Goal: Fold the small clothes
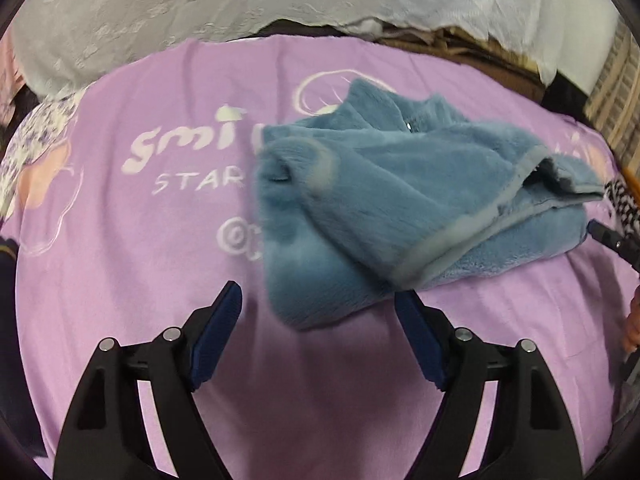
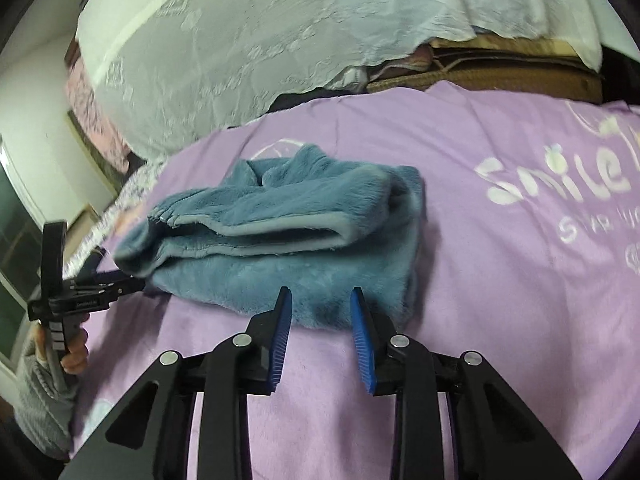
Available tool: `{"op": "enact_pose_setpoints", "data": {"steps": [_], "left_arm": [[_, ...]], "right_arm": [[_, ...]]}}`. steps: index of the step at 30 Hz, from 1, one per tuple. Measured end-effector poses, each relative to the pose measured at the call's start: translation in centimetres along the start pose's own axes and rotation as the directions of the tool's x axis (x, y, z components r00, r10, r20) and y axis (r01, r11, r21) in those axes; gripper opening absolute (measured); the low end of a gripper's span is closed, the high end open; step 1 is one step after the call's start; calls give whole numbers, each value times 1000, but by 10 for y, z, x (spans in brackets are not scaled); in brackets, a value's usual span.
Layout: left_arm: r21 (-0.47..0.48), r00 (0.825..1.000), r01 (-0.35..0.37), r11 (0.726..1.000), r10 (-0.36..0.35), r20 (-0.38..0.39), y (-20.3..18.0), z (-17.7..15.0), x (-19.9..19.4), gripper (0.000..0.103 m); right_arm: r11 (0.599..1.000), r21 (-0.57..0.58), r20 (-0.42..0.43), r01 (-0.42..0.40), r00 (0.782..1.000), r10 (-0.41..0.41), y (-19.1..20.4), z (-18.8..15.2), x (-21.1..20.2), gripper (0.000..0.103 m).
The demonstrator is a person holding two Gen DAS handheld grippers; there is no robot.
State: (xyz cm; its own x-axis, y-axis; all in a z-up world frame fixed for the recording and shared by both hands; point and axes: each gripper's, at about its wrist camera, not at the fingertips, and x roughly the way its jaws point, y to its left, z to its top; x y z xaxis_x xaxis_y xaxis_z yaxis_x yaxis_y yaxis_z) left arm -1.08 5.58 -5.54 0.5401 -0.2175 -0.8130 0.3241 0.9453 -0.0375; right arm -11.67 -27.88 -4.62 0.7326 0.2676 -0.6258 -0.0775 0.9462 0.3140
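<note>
The blue fleece garment [image 1: 400,200] lies in a loose fold on the purple blanket [image 1: 140,280] over the bed, toward its far edge. The left gripper [image 1: 320,312] is released, jaws wide; the right gripper [image 2: 320,312] is empty, jaws partly parted. The near hem should be pinched evenly and the layers squared.

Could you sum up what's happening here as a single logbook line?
stage: fold made | blue fleece garment: folded on purple blanket | left gripper: open, empty | right gripper: open, empty

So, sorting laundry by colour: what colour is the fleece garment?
Dusty blue fleece garment, with paler trim; clearest in the right wrist view.
</note>
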Motion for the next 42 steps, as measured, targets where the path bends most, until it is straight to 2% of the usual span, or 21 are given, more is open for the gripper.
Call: {"op": "enact_pose_setpoints", "data": {"steps": [4, 7, 13, 17, 20, 21, 23, 25, 27, 28, 31, 33, 34, 35, 38, 40, 42], "left_arm": [[-5, 999, -29, 1000, 29, 18, -3, 12, 3, 76], [-54, 999, -16, 998, 18, 28, 1, 32, 3, 76], [-134, 997, -48, 990, 56, 54, 6, 86, 21, 77], [-174, 989, -149, 973, 151, -5, 11, 113, 56, 79], [-215, 984, -171, 962, 156, -85, 21, 116, 80, 81], [-232, 985, -164, 959, 144, -100, 24, 115, 87, 85], [-237, 982, -183, 954, 164, -99, 27, 112, 89, 93], [-244, 981, -185, 952, 166, -97, 30, 112, 87, 93], [-262, 982, -184, 947, 165, -91, 33, 113, 82, 93], [-263, 981, -192, 945, 175, -86, 33, 113, 79, 93], [-268, 975, -223, 937, 213, -66, 30, 115, 70, 92], [-262, 981, -195, 945, 192, -36, 23, 119, 62, 92], [-253, 982, -188, 949, 189, -22, 19, 120, 58, 92], [-242, 982, -184, 953, 189, -5, 15, 122, 54, 92], [-179, 986, -154, 972, 163, 39, -8, 132, 50, 92], [-154, 984, -170, 973, 177, 34, -17, 139, 57, 92], [-147, 979, -200, 969, 203, 4, -19, 147, 74, 92]], "right_arm": [[999, -36, -9, 23, 1000, -24, 8, 9, 10, 30], [999, -50, -6, 18, 1000, -19, 14, 27, 24, 30], [1000, 19, 5, 13, 1000, -13, 11, 79, 69, 31], [990, 142, -15, 25, 1000, -23, -6, 102, 104, 31], [976, 215, -22, 23, 1000, -19, -18, 104, 117, 30], [976, 216, -18, 26, 1000, -23, -18, 103, 118, 30], [978, 208, -19, 32, 999, -29, -19, 103, 118, 30], [969, 247, 4, 19, 1000, -20, -22, 105, 113, 34], [959, 283, 74, -16, 997, -5, -24, 109, 99, 44], [960, 279, 118, -19, 993, -14, -23, 113, 88, 46], [965, 263, 152, -11, 988, -30, -22, 118, 75, 46], [966, 259, 149, -14, 989, -25, -20, 118, 74, 38], [970, 241, 138, -11, 990, -24, -17, 118, 77, 25], [976, 216, 122, 0, 992, -27, -11, 118, 80, 18], [991, 133, 73, 27, 997, -37, 7, 117, 93, 15], [995, 83, 16, 53, 998, -54, 20, 119, 108, 15], [993, 89, -31, 78, 997, -76, 23, 123, 126, 15]]}}
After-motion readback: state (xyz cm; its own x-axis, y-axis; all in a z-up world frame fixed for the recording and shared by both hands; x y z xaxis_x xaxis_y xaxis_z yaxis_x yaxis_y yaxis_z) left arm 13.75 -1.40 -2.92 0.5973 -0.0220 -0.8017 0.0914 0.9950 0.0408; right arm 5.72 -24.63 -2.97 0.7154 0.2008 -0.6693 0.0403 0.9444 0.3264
